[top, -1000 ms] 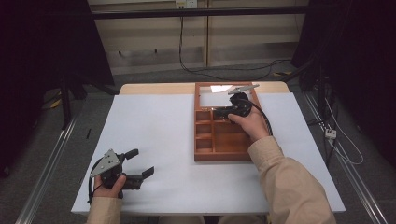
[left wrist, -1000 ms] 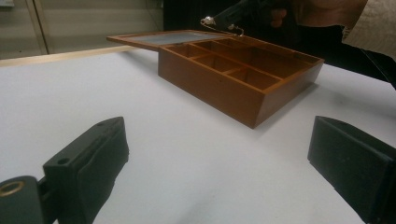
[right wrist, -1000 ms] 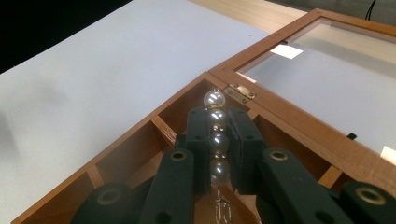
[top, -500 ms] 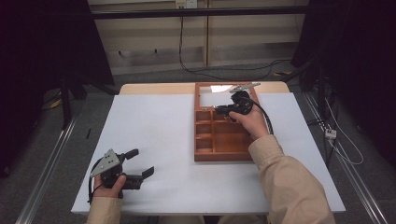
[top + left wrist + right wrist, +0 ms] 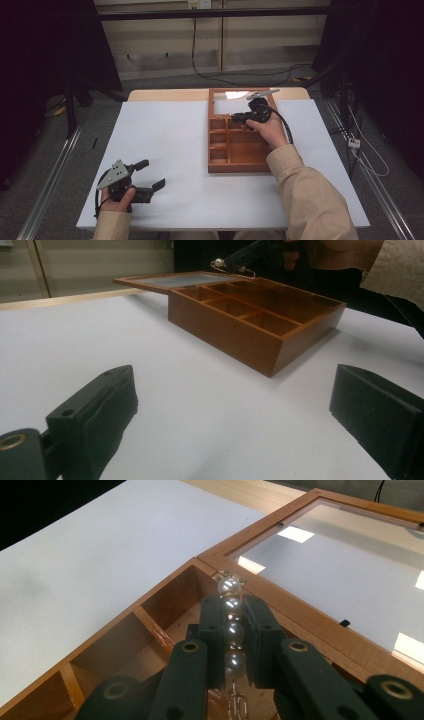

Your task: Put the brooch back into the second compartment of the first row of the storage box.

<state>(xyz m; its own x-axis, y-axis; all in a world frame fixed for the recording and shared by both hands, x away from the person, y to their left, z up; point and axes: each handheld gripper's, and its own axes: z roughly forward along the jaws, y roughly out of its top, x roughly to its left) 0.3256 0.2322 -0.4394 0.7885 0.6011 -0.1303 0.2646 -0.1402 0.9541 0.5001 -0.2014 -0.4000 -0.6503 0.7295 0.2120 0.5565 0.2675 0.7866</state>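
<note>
Resting spread on the white table (image 5: 175, 145), the left claw (image 5: 150, 176); right claw (image 5: 232, 630) pinching pearls (image 5: 231, 622) over the wooden box (image 5: 240, 150).

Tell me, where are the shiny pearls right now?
The pearls are pinched in the right gripper, above the wooden box's back compartments, near its open glass lid.

A white table (image 5: 165, 145) stands on grey floor (image 5: 160, 85), black cables (image 5: 235, 80) trailing before pale wall panels (image 5: 165, 50).

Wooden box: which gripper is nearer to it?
Right. The right gripper hangs over the wooden box, shut on a pearl string. The left gripper sits near the table's front-left corner, apart from it.
</note>
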